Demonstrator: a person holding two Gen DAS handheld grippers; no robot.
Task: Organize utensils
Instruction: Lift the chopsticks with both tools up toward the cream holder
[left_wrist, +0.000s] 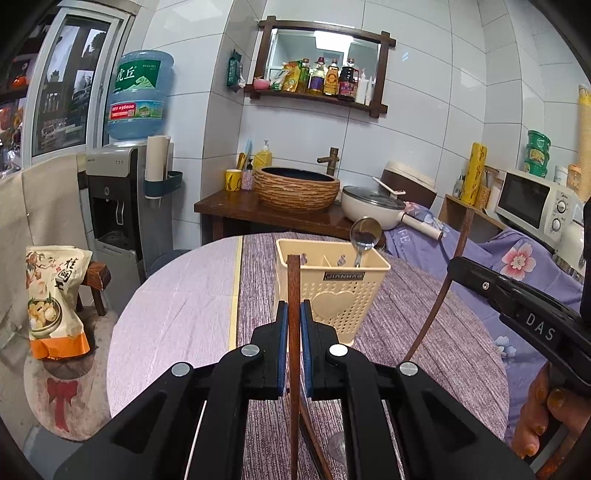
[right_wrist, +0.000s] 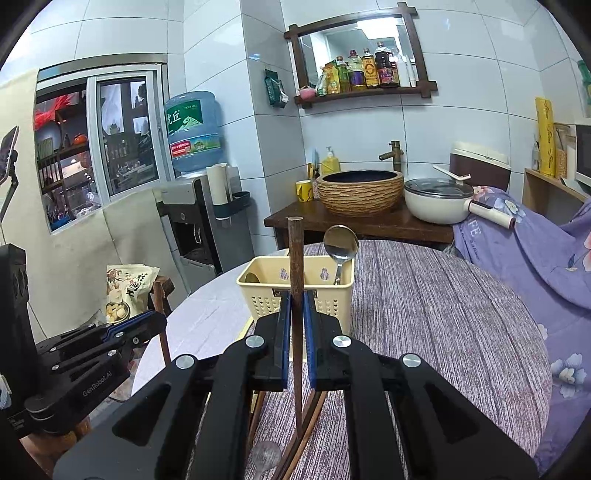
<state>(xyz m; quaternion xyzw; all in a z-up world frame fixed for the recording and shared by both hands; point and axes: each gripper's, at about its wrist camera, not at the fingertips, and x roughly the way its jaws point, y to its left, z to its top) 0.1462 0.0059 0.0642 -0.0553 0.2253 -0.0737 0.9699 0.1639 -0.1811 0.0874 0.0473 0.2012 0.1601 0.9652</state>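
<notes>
A cream perforated utensil holder (left_wrist: 332, 291) (right_wrist: 258, 295) stands on the round table, with a metal spoon (left_wrist: 365, 230) (right_wrist: 340, 240) upright in its right compartment. My left gripper (left_wrist: 294, 310) (right_wrist: 155, 319) is shut on a brown wooden chopstick (left_wrist: 293, 280) held upright just in front of the holder. My right gripper (right_wrist: 295, 299) (left_wrist: 456, 267) is shut on a second brown chopstick (right_wrist: 295, 251) (left_wrist: 460, 243), also upright and near the holder. More brown chopsticks (left_wrist: 314, 435) (right_wrist: 295, 443) lie on the table beneath the grippers.
The table's purple striped cloth (right_wrist: 424, 314) ends in a round edge at the left. Behind it are a wooden counter with a woven basin (left_wrist: 297, 188), a lidded white pan (left_wrist: 373, 206) and a microwave (left_wrist: 535, 199). A water dispenser (left_wrist: 114, 206) and a snack bag (left_wrist: 55, 302) stand to the left.
</notes>
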